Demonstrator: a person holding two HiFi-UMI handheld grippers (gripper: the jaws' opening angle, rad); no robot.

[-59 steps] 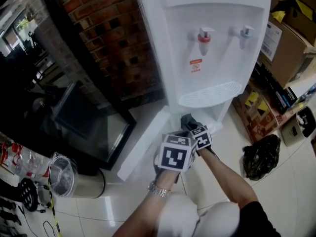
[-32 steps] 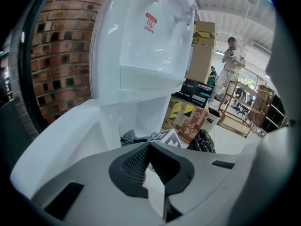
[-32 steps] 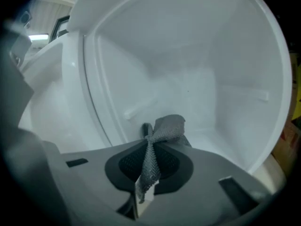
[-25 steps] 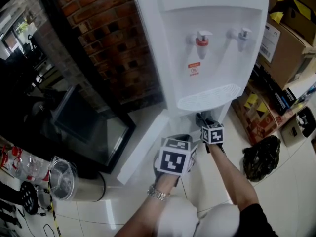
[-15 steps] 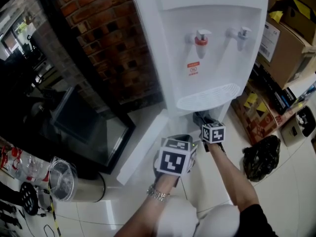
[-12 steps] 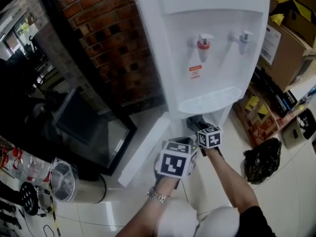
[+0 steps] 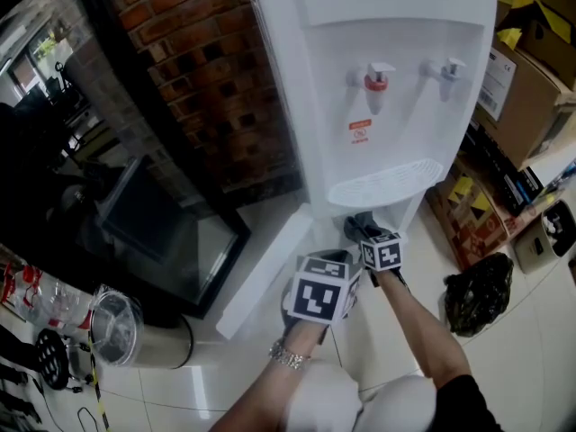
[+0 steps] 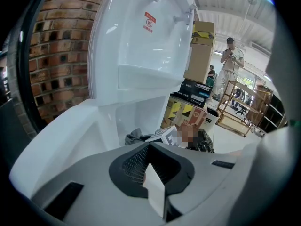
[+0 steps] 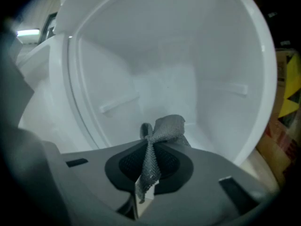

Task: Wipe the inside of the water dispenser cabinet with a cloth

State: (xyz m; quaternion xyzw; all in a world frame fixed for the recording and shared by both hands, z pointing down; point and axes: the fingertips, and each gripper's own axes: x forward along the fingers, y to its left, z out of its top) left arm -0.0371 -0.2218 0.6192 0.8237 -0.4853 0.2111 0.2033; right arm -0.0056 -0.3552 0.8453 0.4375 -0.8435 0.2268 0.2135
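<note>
**Right gripper pinches the cloth inside the cabinet**

My right gripper has its jaws closed tight on the grey cloth. A strip of the cloth runs down between the two jaws. The rest sticks out past the tips and bunches up in a little fan, just ahead of them. The white back wall of the cabinet is in front of the cloth, and the side walls curve round it on both sides. I cannot tell if the cloth touches the cabinet floor.

From above, my right gripper reaches in low under the drip tray of the water dispenser.

My left gripper has its jaws pressed together with nothing between them. It waits outside the cabinet, close beside my right one. The cloth is ahead of its tips and a bit to the right of them. The open white door is on its left side, with the brick wall further out that way.
</note>
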